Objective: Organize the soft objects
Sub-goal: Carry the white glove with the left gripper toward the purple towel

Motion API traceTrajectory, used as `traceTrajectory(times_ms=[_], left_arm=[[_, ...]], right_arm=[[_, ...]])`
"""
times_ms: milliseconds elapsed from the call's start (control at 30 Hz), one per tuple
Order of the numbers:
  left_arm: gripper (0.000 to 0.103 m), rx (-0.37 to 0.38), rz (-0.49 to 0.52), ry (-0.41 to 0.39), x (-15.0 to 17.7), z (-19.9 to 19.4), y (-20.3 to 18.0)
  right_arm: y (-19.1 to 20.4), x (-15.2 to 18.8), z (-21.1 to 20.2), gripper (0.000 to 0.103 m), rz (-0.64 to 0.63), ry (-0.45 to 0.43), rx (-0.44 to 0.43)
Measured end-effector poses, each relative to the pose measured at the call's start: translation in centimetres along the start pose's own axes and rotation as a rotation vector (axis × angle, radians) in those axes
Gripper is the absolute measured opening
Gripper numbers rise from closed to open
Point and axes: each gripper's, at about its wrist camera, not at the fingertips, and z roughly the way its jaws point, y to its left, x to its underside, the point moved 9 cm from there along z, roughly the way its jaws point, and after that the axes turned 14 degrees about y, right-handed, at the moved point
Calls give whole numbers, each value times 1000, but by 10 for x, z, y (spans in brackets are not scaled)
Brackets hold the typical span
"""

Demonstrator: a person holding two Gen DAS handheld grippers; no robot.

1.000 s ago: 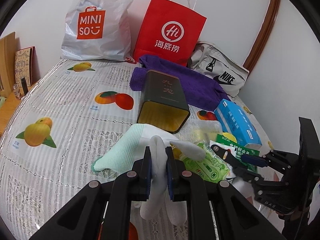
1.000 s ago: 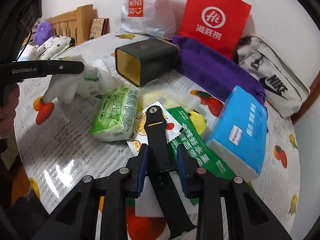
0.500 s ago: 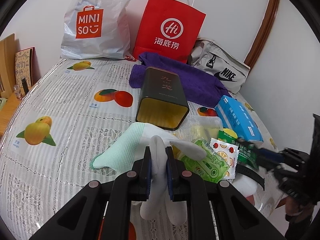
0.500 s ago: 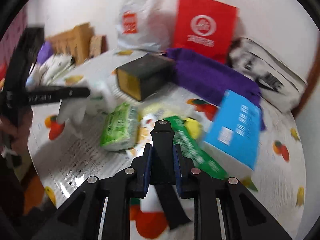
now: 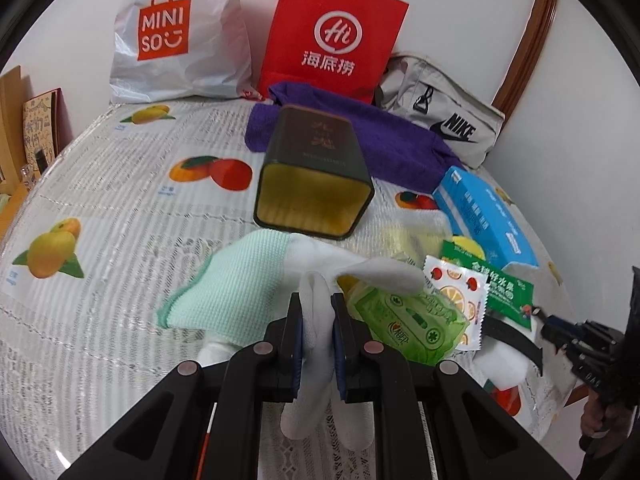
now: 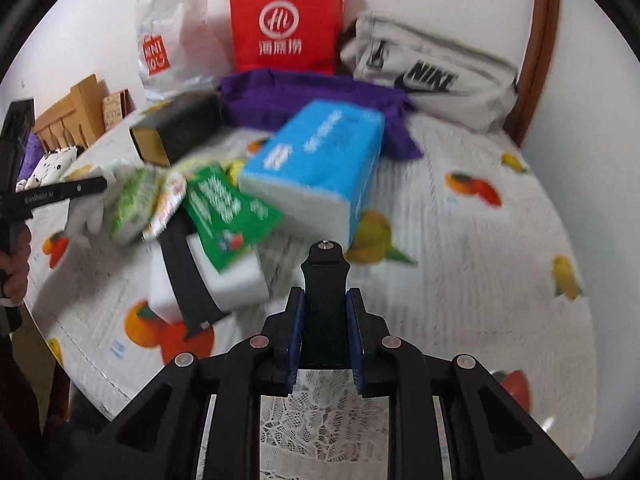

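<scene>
My left gripper (image 5: 316,312) is shut on a white glove (image 5: 308,256) with a mint-green cuff (image 5: 228,284), which droops in front of a dark tin (image 5: 316,184) lying on its side. My right gripper (image 6: 325,300) is shut on a short black strap piece (image 6: 325,270) that sticks up between its pads, above bare tablecloth to the right of the pile. A second black strap (image 6: 186,276) lies across a white sponge block (image 6: 228,284). In the left wrist view the right gripper (image 5: 550,320) shows at the right edge.
A green wipes pack (image 5: 408,320), a fruit sachet (image 5: 456,292), a green packet (image 5: 504,288) and a blue tissue pack (image 5: 484,208) crowd the right. A purple towel (image 5: 392,140), red bag (image 5: 332,32), Miniso bag (image 5: 172,32) and Nike bag (image 5: 448,120) line the back.
My right gripper closed on the black strap piece and carried it right, away from the pile, rolling as it went. The left gripper kept hold of the glove and barely moved.
</scene>
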Motion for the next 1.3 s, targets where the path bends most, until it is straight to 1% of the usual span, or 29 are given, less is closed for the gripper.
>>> traceTrajectory(times_ms=[100, 133, 300, 400, 467, 533, 633, 767, 900, 1000, 1067, 1133, 1300], left_arm=[[13, -8, -1, 14, 1, 7, 1], [15, -9, -4, 16, 2, 8, 2], [16, -4, -23, 15, 1, 13, 4], [17, -9, -23, 16, 0, 18, 4], [15, -6, -14, 11, -1, 17, 4], [14, 3, -13, 12, -2, 15, 4], [13, -6, -8, -17, -5, 0, 4], [13, -7, -12, -61, -12, -28, 7], [13, -23, -12, -105, -19, -55, 8], [13, 4, -28, -128, -23, -71, 8], [13, 10, -33, -138, -25, -79, 8], [13, -9, -29, -151, -27, -85, 7], [13, -12, -17, -166, -36, -95, -1]], right_arm=[[3, 3, 18, 21, -6, 29, -7], [3, 4, 21, 21, -6, 34, -10], [-2, -3, 26, 24, 21, 18, -38], [1, -8, 28, 23, 6, 6, -22], [2, -10, 28, 22, -4, -1, -15], [1, -10, 27, 22, 13, -2, -31], [-3, -9, 22, 22, 44, 11, -58], [-3, -11, 5, 22, 43, -10, -58], [-3, -16, -19, 22, 37, -52, -56], [-5, -19, -32, 22, 48, -74, -55], [-5, -21, -39, 22, 54, -84, -62], [-5, -22, -44, 22, 53, -93, -61], [-5, -30, -54, 22, 56, -106, -61]])
